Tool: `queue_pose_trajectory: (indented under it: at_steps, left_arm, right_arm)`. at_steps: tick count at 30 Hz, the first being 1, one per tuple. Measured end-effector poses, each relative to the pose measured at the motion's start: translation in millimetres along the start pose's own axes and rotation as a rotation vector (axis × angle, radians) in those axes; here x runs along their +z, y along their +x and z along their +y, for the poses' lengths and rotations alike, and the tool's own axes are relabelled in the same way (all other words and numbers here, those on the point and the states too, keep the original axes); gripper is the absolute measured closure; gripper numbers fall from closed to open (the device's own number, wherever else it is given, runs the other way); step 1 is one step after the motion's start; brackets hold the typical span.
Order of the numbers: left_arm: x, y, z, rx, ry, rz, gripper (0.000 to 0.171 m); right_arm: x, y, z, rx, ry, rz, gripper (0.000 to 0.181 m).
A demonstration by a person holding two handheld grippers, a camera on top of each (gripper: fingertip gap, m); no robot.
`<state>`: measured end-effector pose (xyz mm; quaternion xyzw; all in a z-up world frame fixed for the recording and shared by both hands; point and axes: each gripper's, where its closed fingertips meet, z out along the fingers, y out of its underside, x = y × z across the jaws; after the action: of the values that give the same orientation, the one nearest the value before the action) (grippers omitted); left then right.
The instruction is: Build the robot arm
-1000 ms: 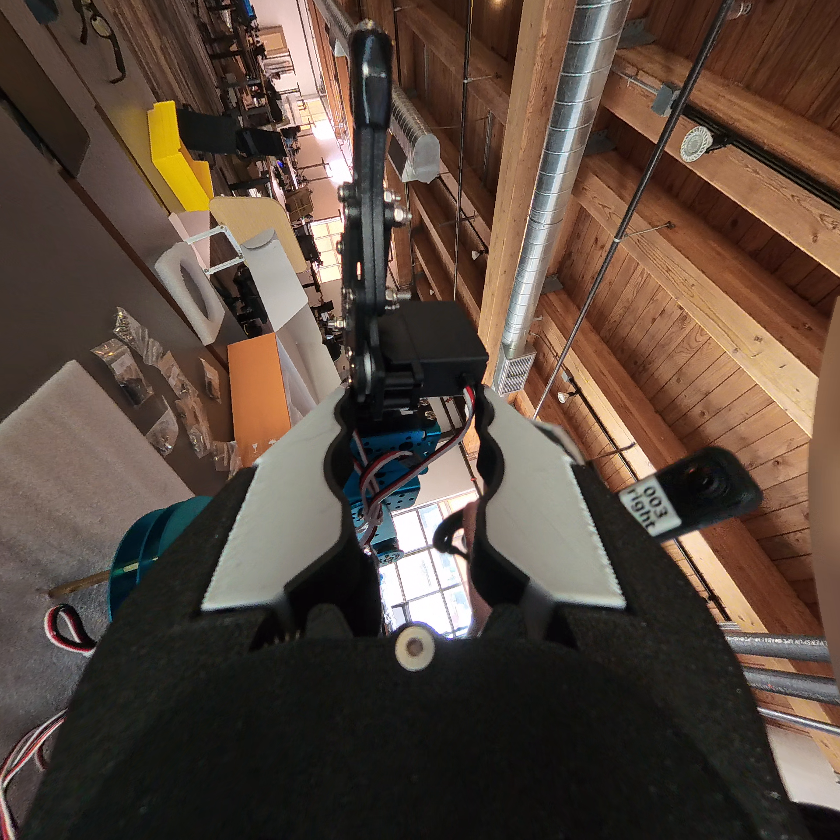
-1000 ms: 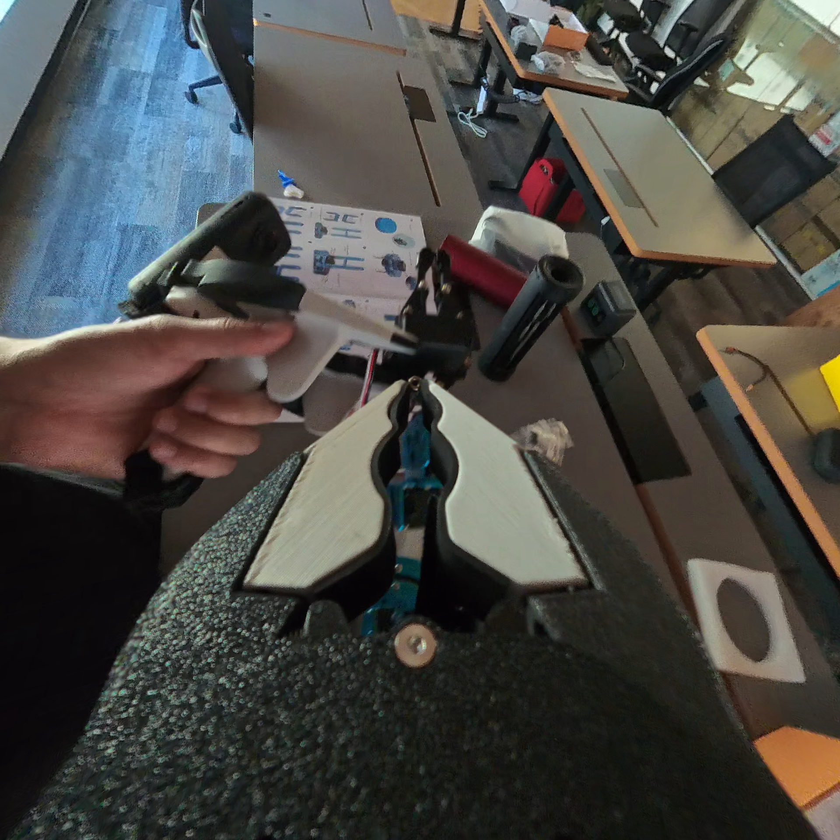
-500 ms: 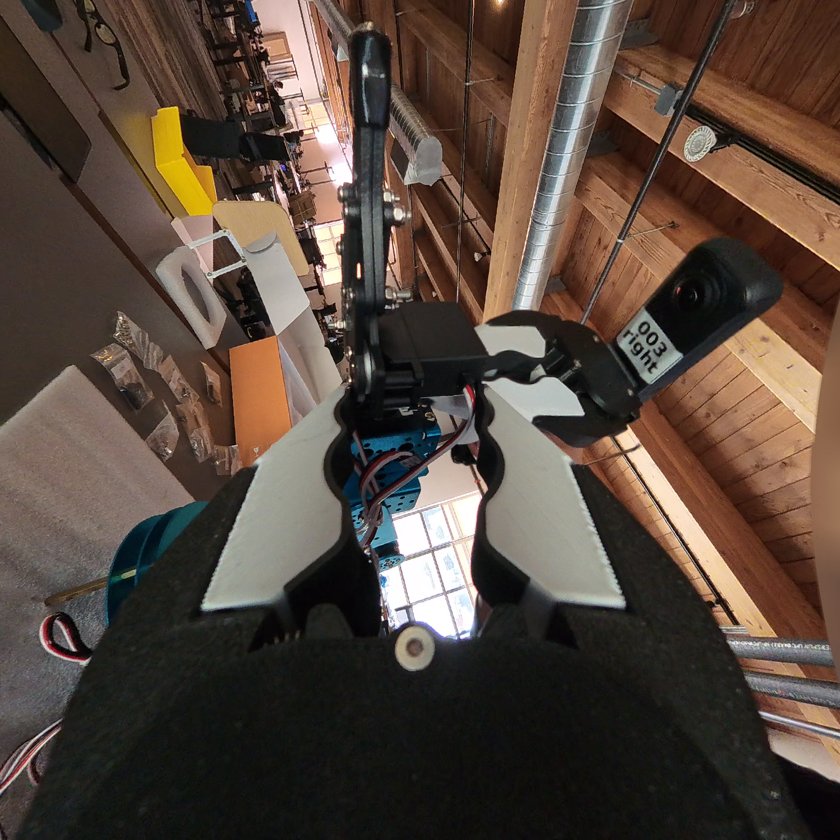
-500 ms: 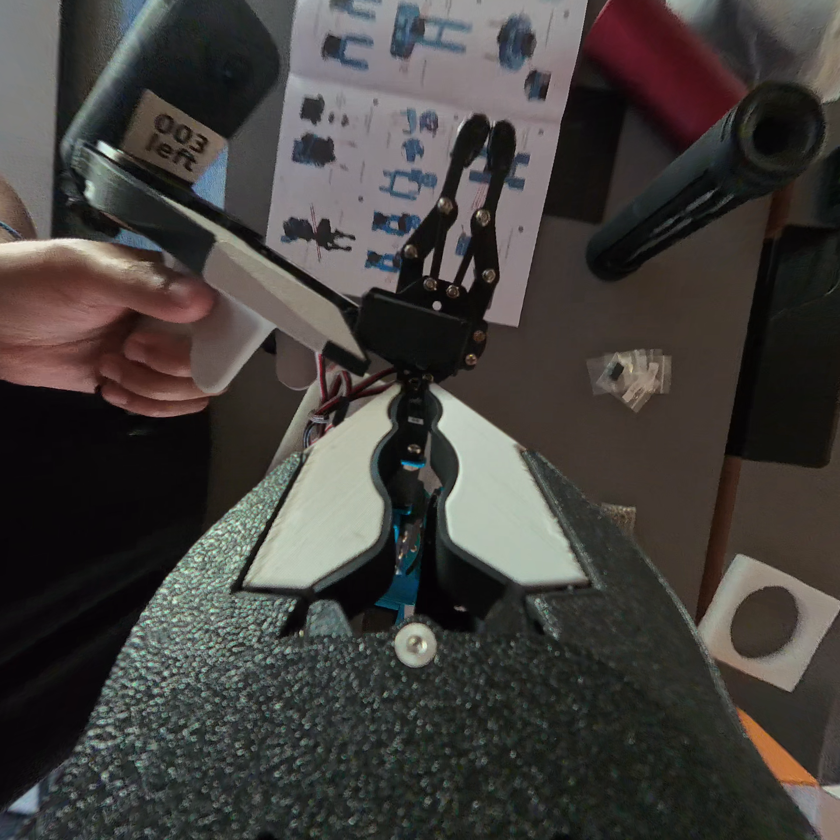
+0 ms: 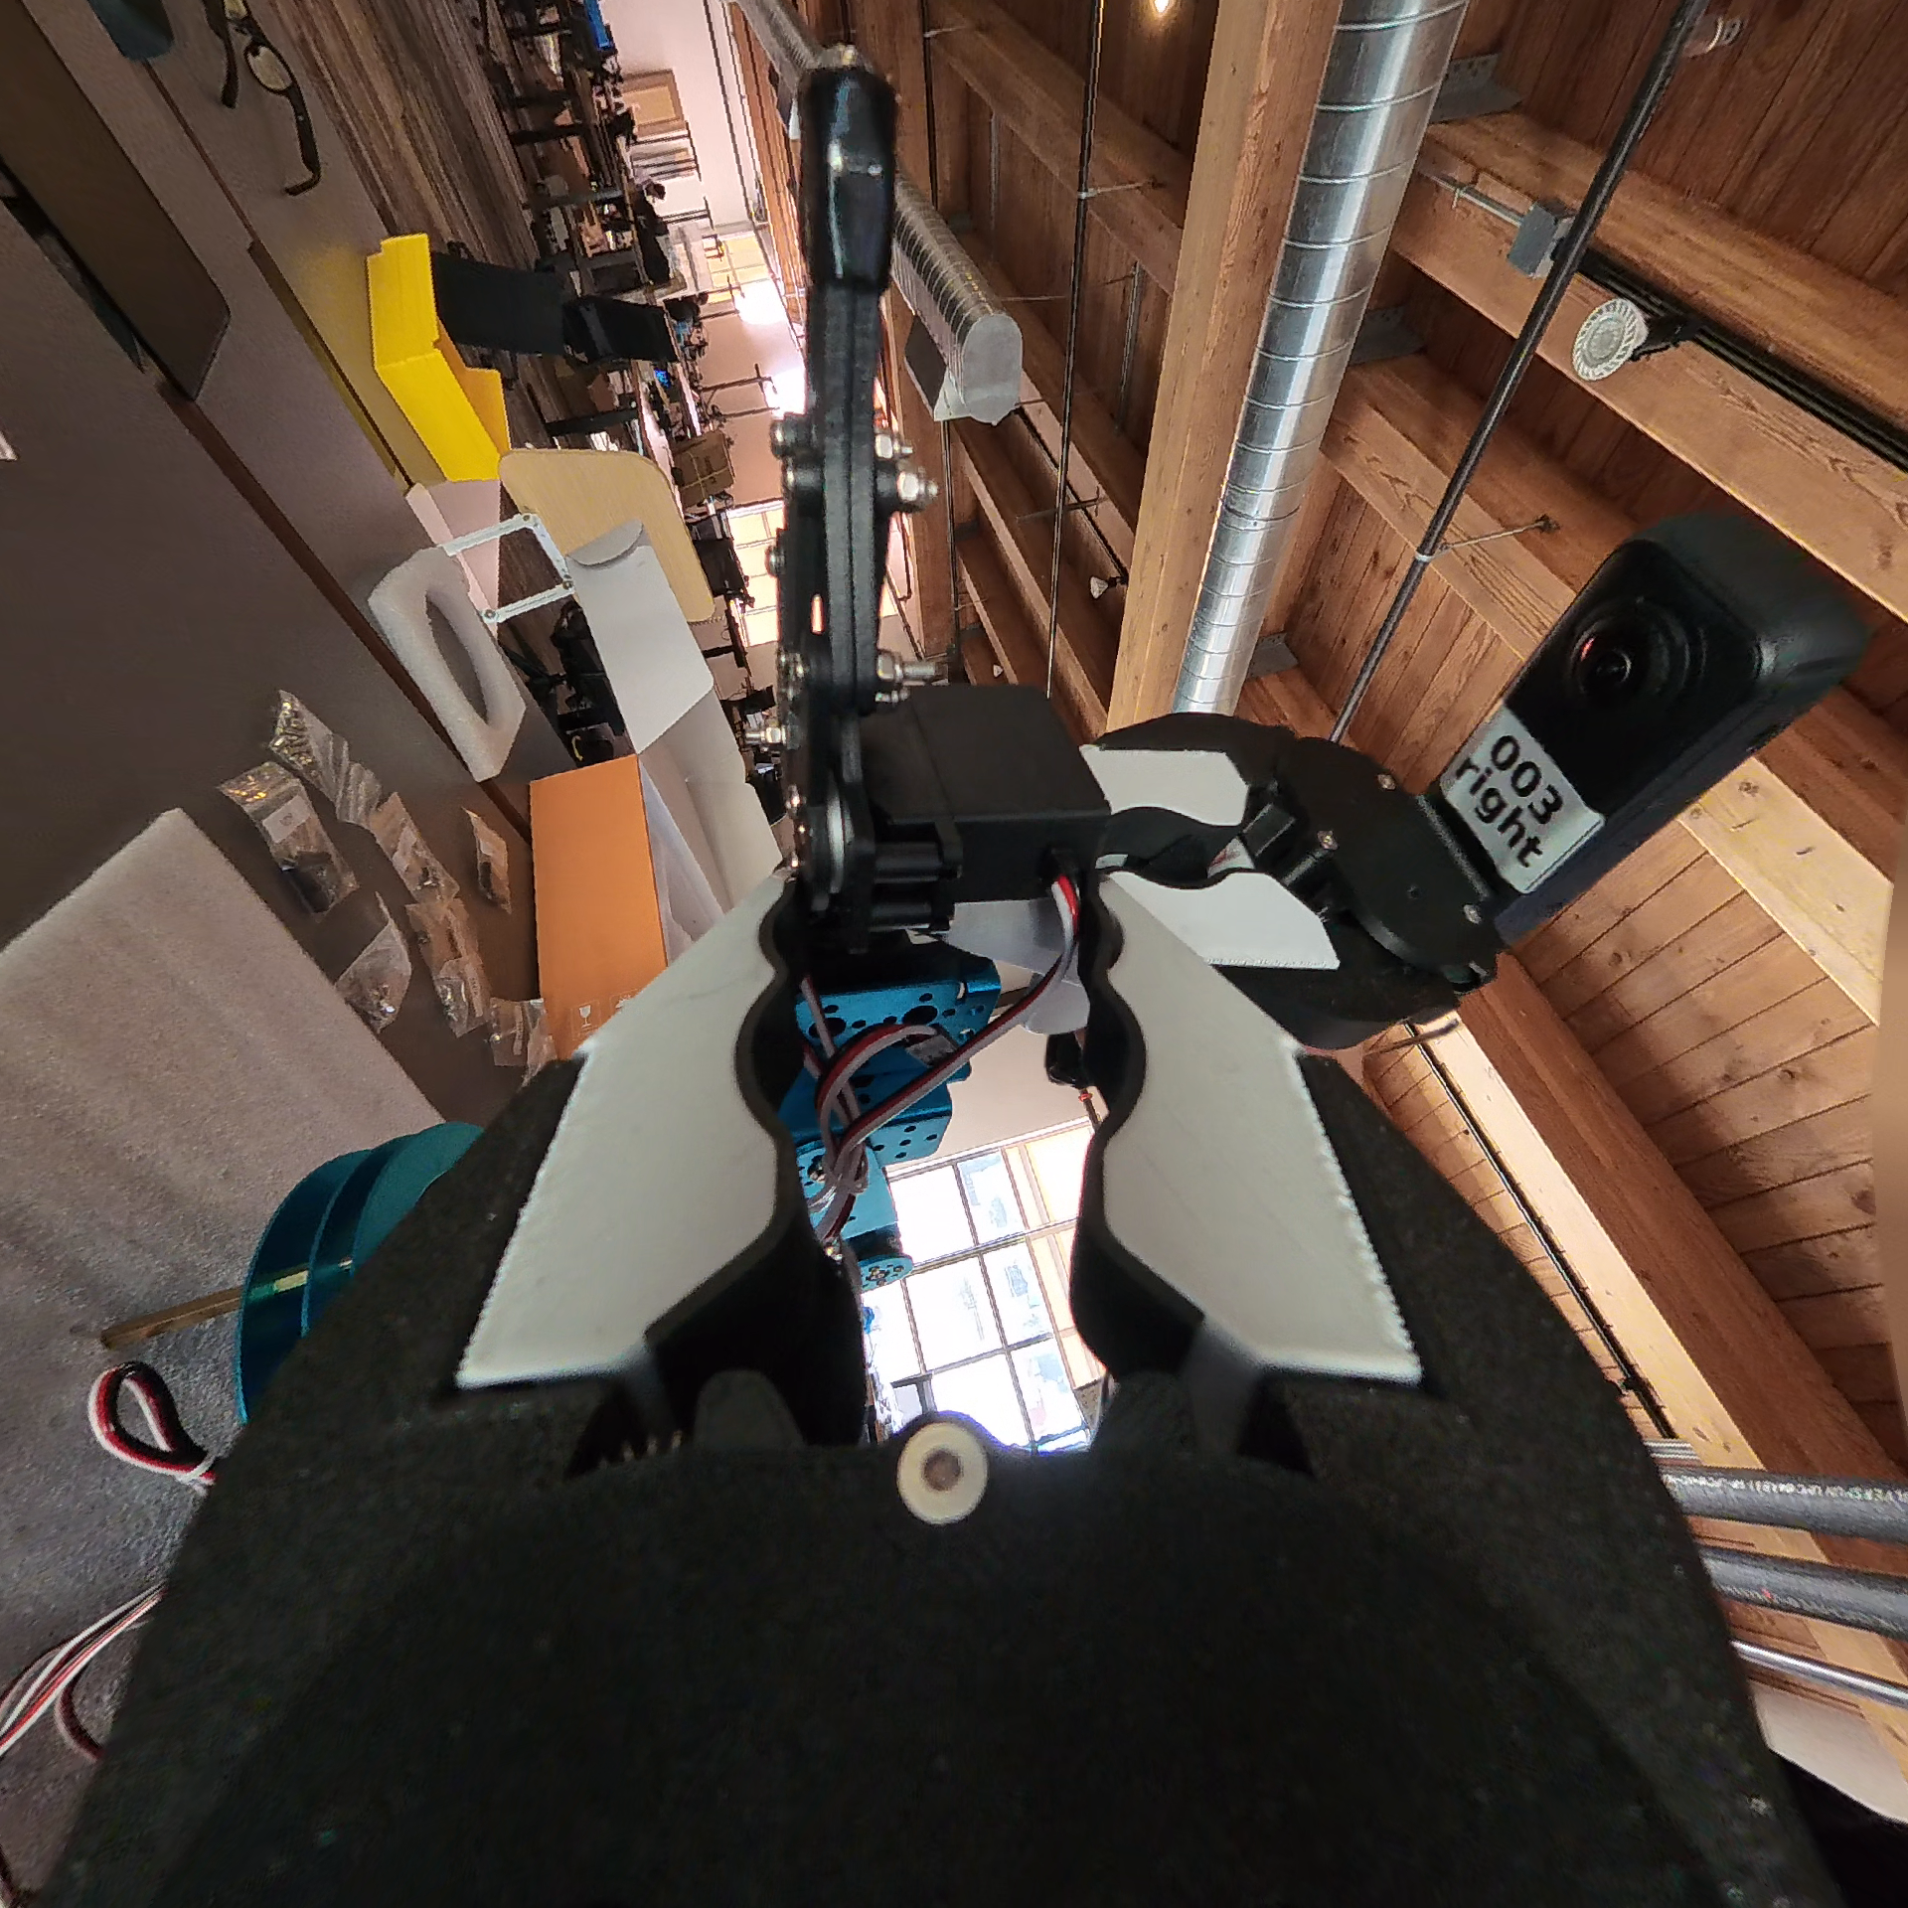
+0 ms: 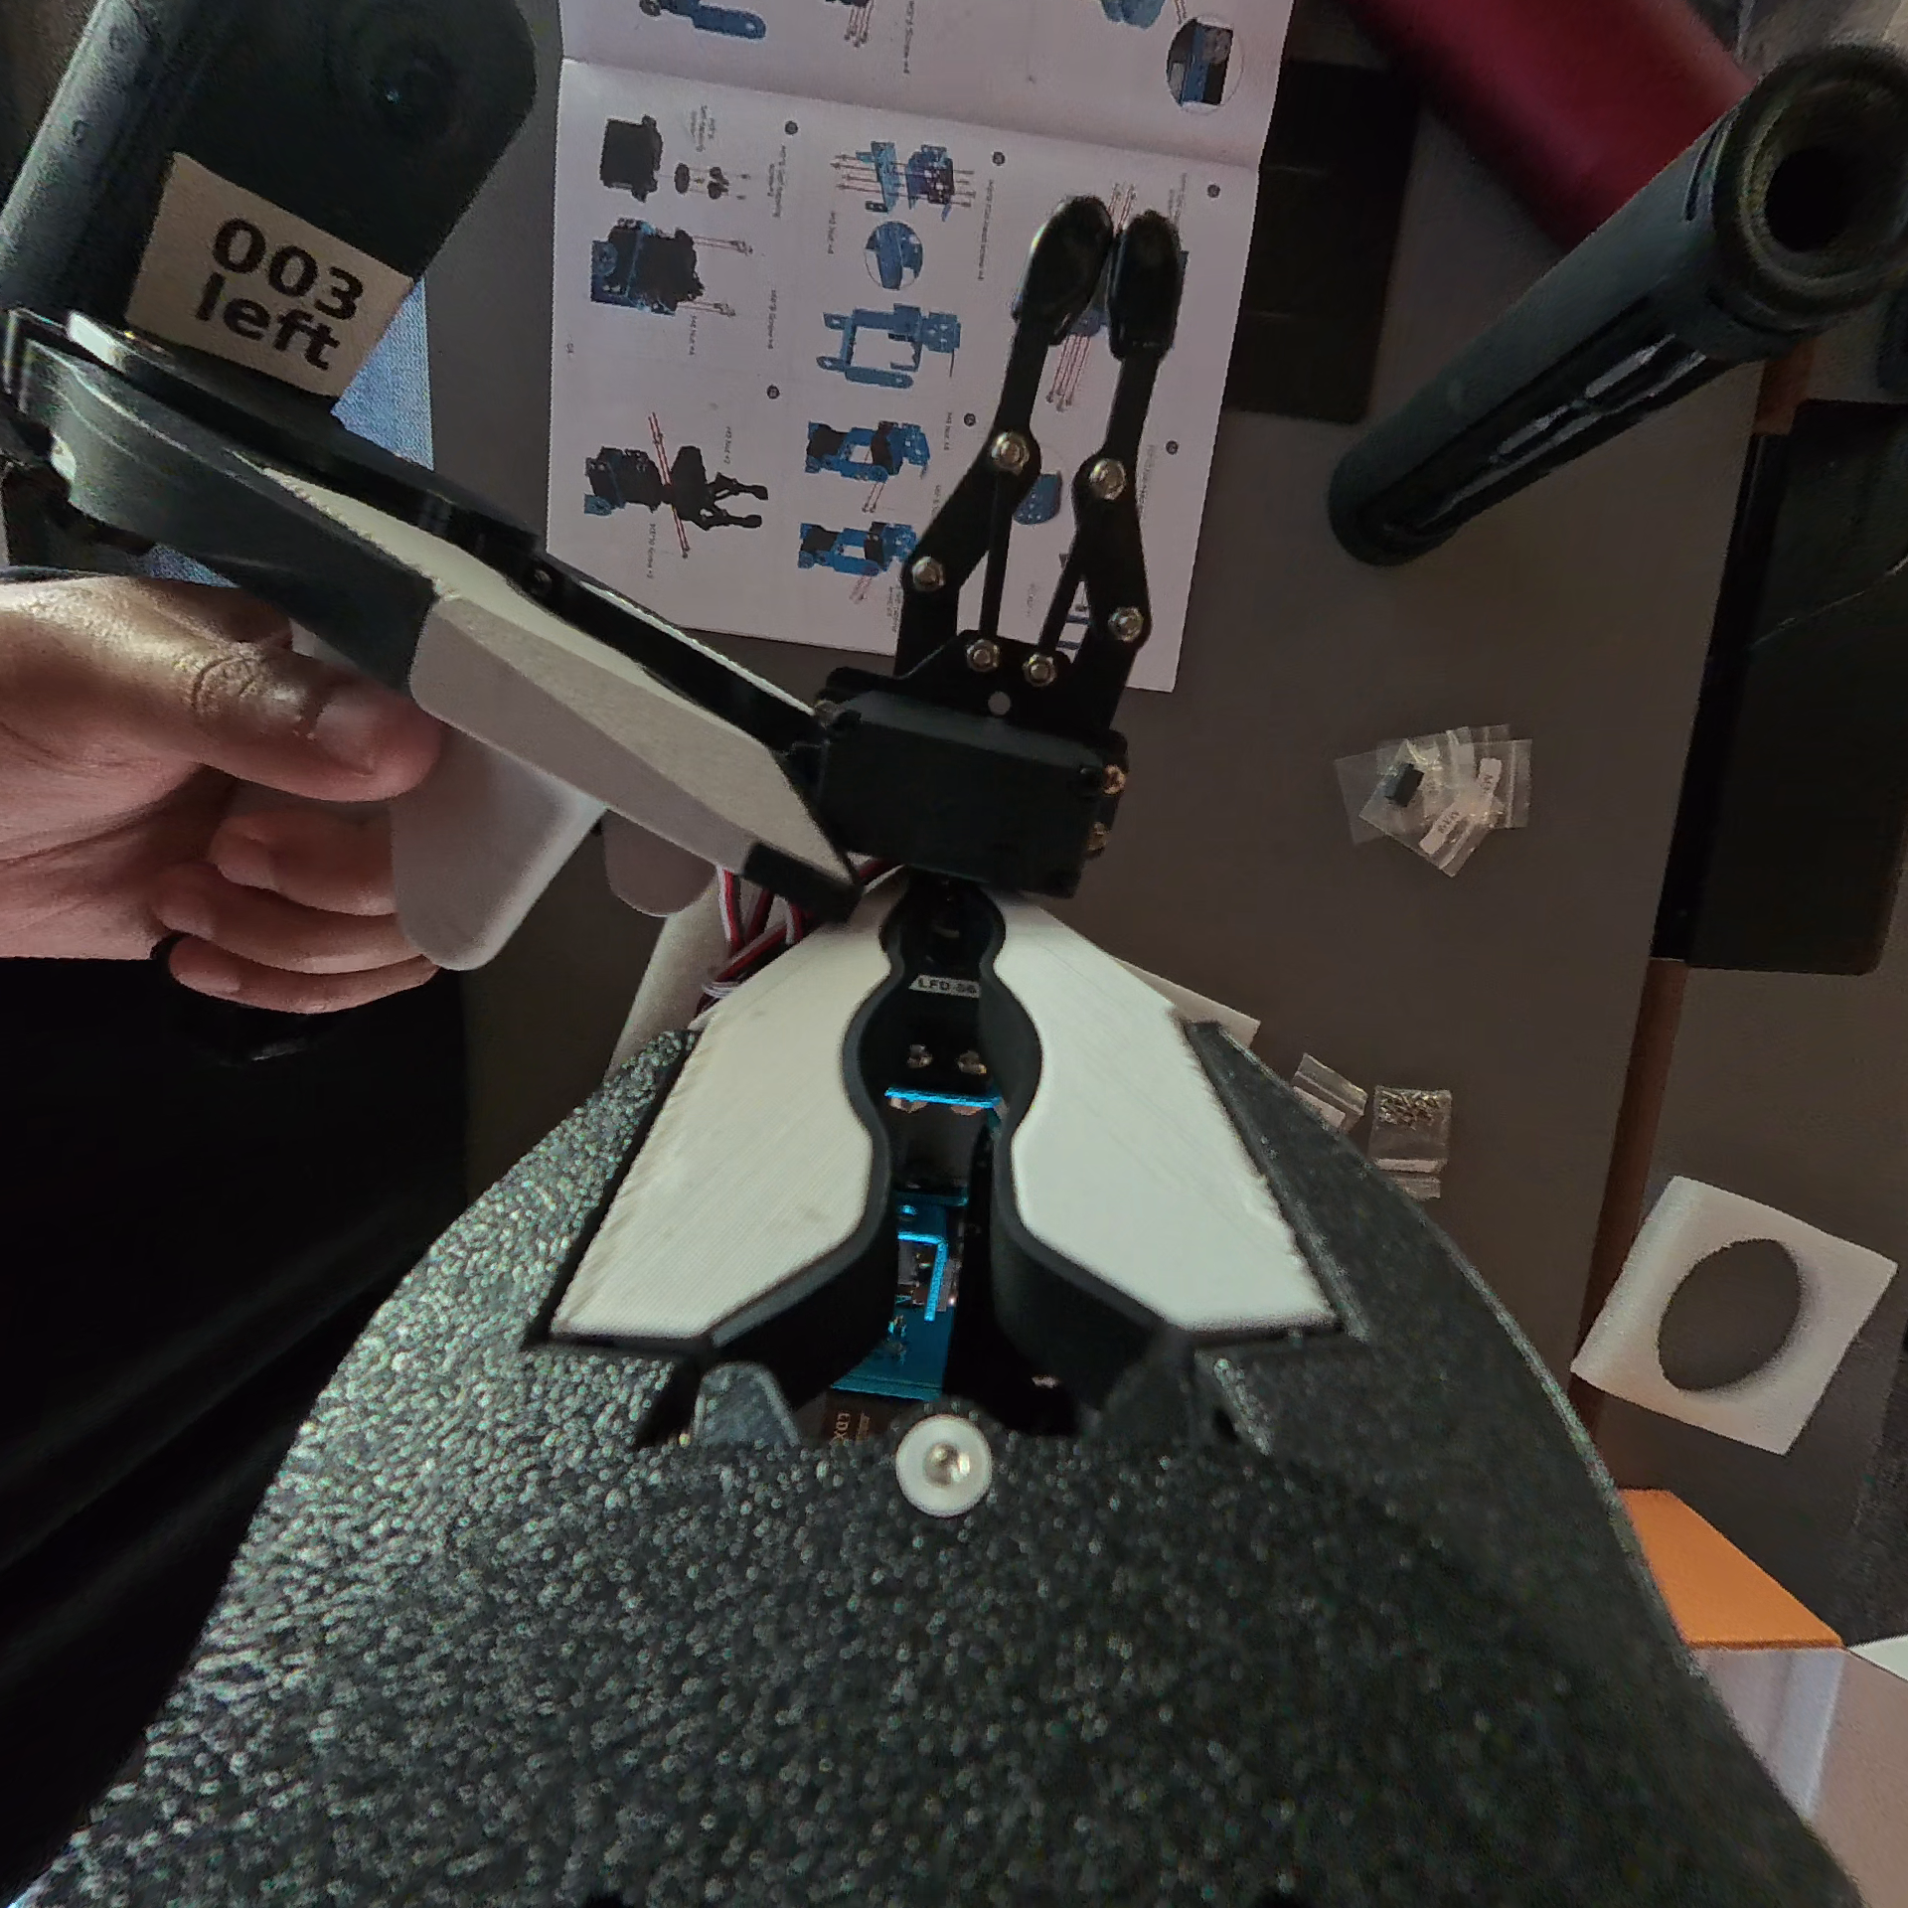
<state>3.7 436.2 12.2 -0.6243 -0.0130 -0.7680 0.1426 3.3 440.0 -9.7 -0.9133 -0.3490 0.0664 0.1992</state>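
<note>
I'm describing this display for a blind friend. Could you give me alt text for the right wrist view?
A small black robot claw on a black motor block is gripped from two sides: the right gripper closes below it and the left gripper, held in a hand, clamps it from the left. Behind lie an illustrated instruction sheet, a black foam tube and small parts bags on a grey table.

Grey-brown table point(image 6: 1445, 640) with kit parts spread on it.
On it lay an illustrated instruction sheet point(image 6: 898, 341), small clear parts bags point(image 6: 1440, 790), a black foam tube point(image 6: 1611, 310), a white foam square with a round hole point(image 6: 1724, 1316), and a grey foam pad point(image 5: 134, 1032).
</note>
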Motion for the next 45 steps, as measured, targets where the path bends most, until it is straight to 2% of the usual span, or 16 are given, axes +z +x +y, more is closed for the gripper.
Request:
queue_pose_trajectory:
  at_steps: [17,24,41,45]
  left_arm:
    - [1.2,-1.7,-1.7,-0.012,-0.003,-0.01,0.12]
    - [0.4,-2.4,-2.0,-0.012,-0.002,-0.018,0.12]
    - [1.1,-0.8,-0.5,-0.006,-0.006,-0.015,0.12]
    - [1.6,-2.1,-2.4,-0.016,-0.001,-0.011,0.119]
  right_arm:
    - [1.1,1.4,0.3,-0.026,-0.03,-0.051,0.177]
    - [1.8,0.6,-0.1,0.003,-0.01,-0.101,0.176]
    - [-0.9,-0.5,0.7,-0.008,0.006,-0.097,0.175]
    - [-11.9,0.3,-0.2,0.012,0.039,-0.13,0.173]
